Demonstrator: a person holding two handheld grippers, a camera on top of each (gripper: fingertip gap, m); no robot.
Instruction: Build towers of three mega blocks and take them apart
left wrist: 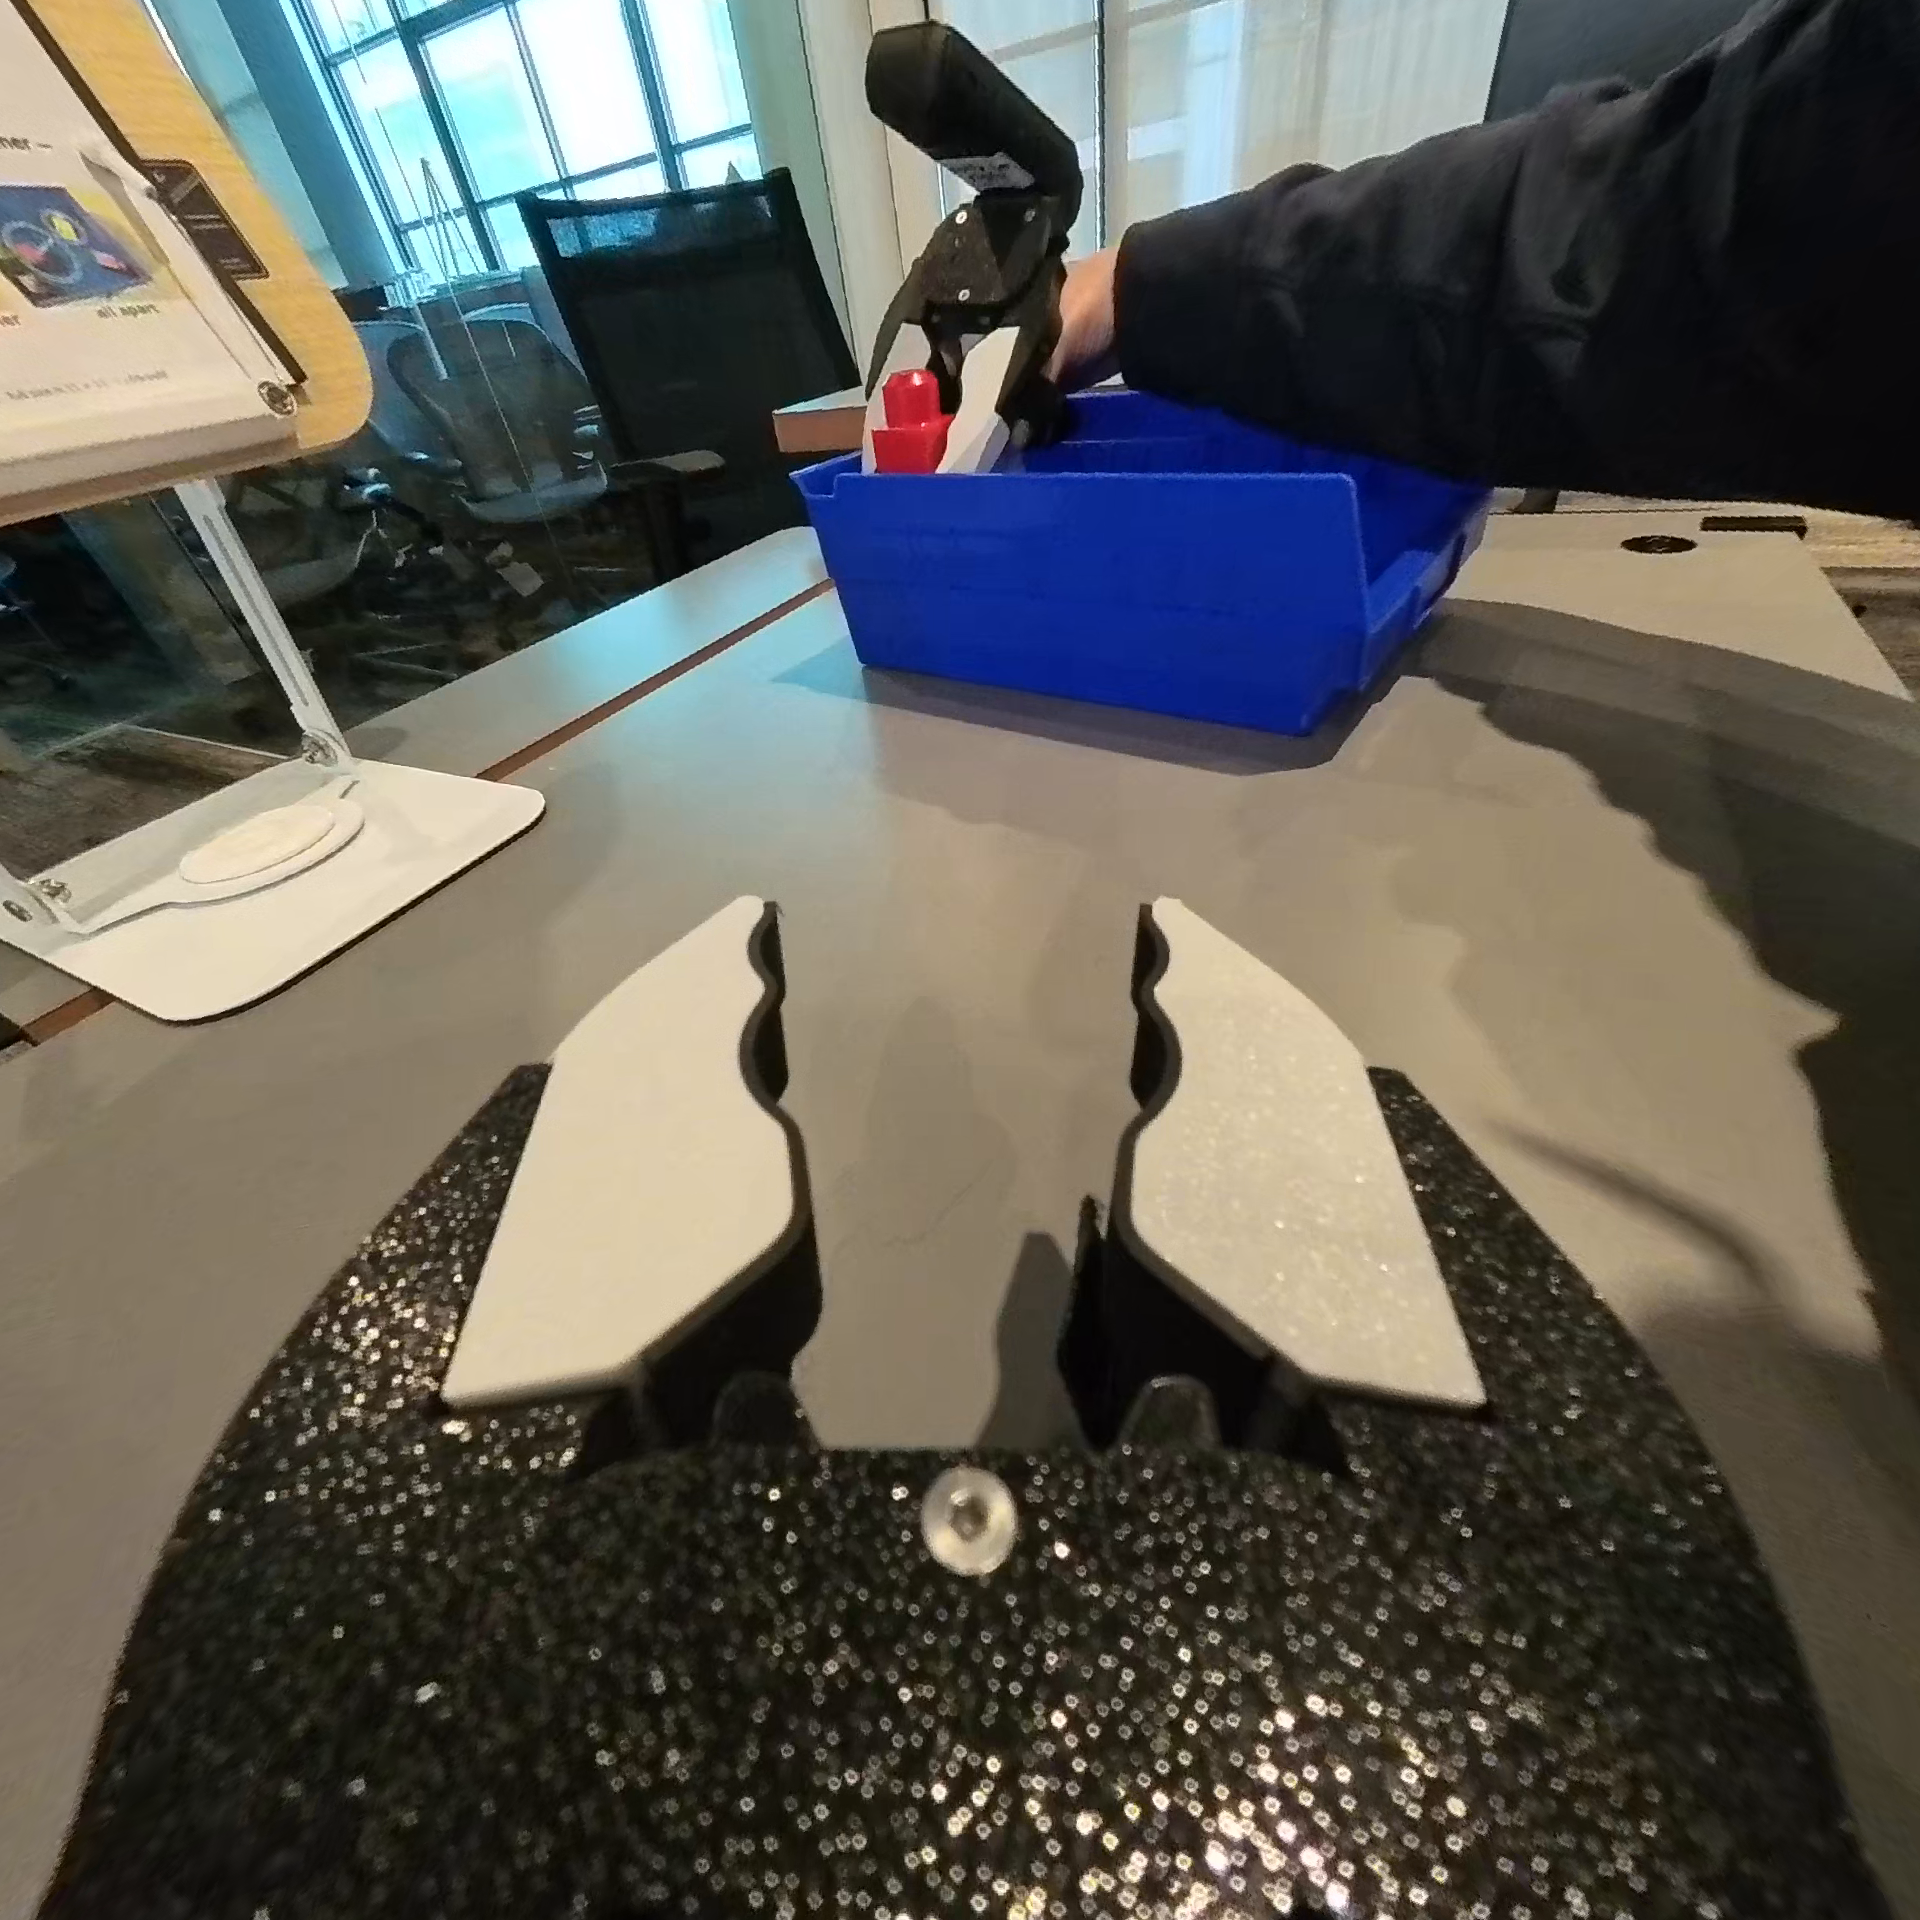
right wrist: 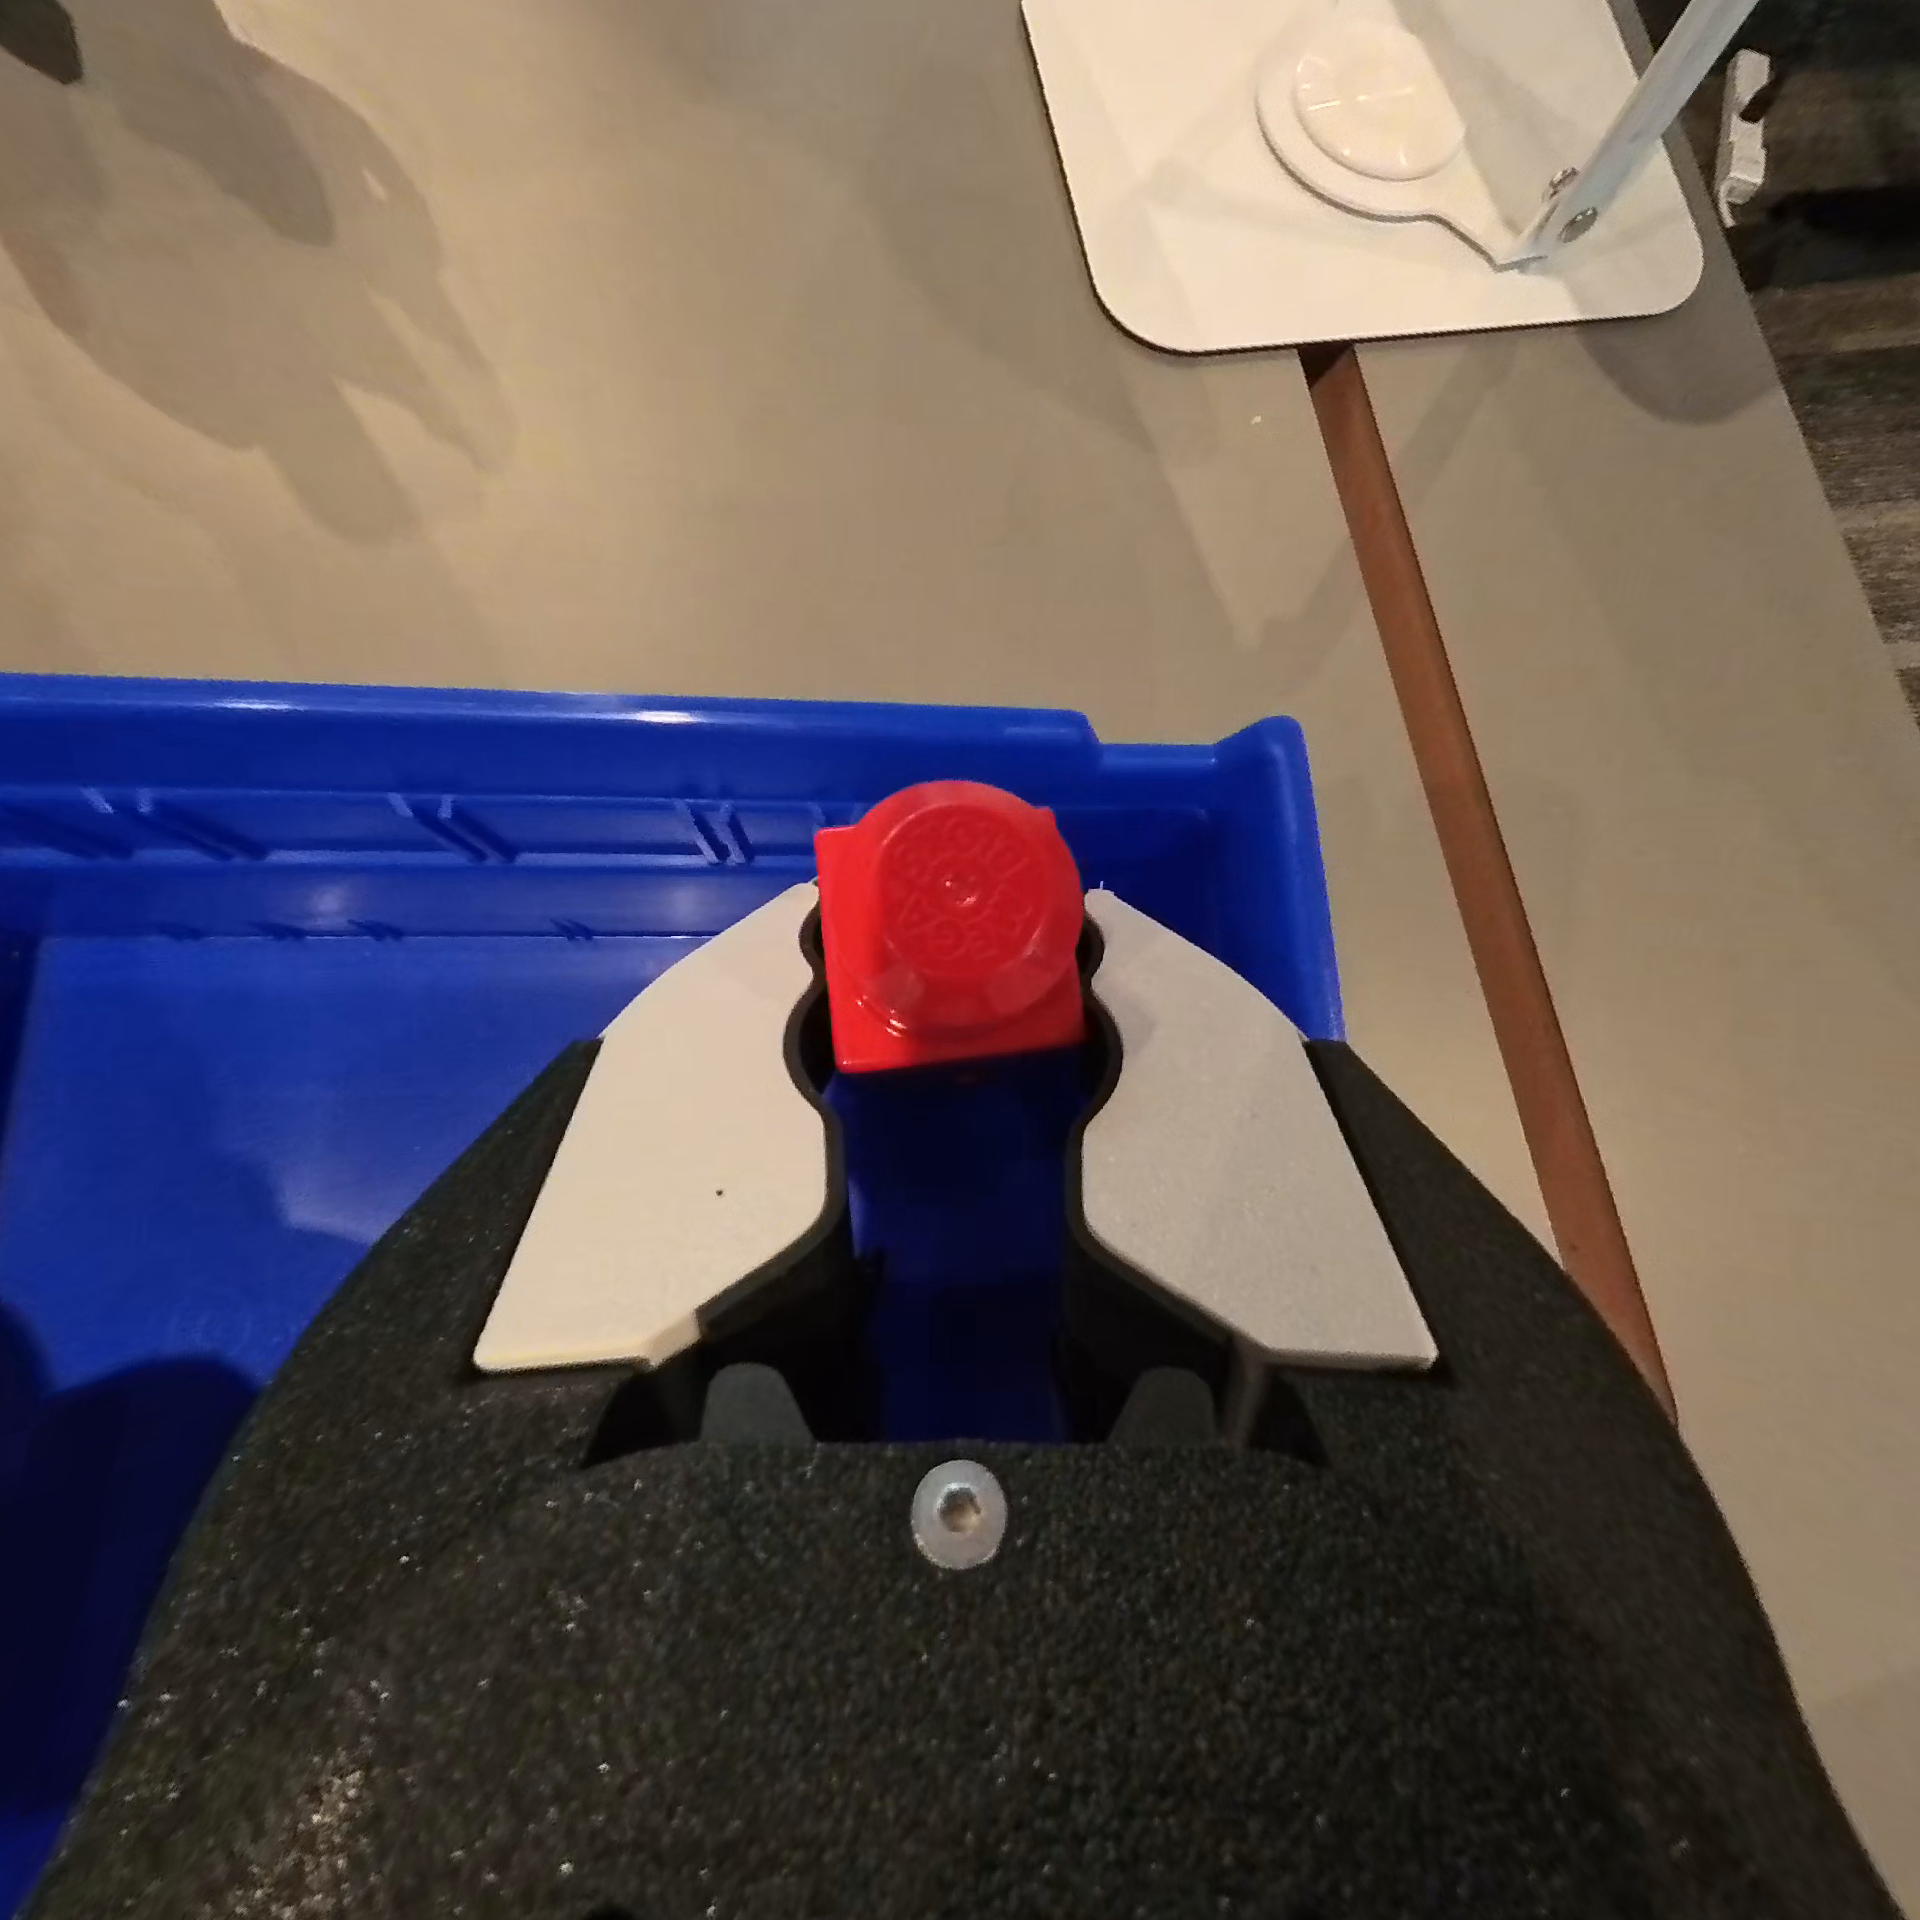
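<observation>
My right gripper (right wrist: 951, 914) is shut on a red mega block (right wrist: 951, 925) with one round stud, held over the corner of the blue bin (right wrist: 416, 758). In the left wrist view the right gripper (left wrist: 951, 416) points down into the blue bin (left wrist: 1091, 582) at the far side of the table, with the red block (left wrist: 909, 426) between its fingers. My left gripper (left wrist: 956, 925) is open and empty, low over the grey table (left wrist: 935, 810) in front of the bin. No other blocks show.
A white stand base (left wrist: 312, 894) with a clear arm and a sign board sits at the table's left; it shows top right in the right wrist view (right wrist: 1371, 208). A dark sleeve (left wrist: 1507, 312) reaches over the bin. Office chairs stand behind the table.
</observation>
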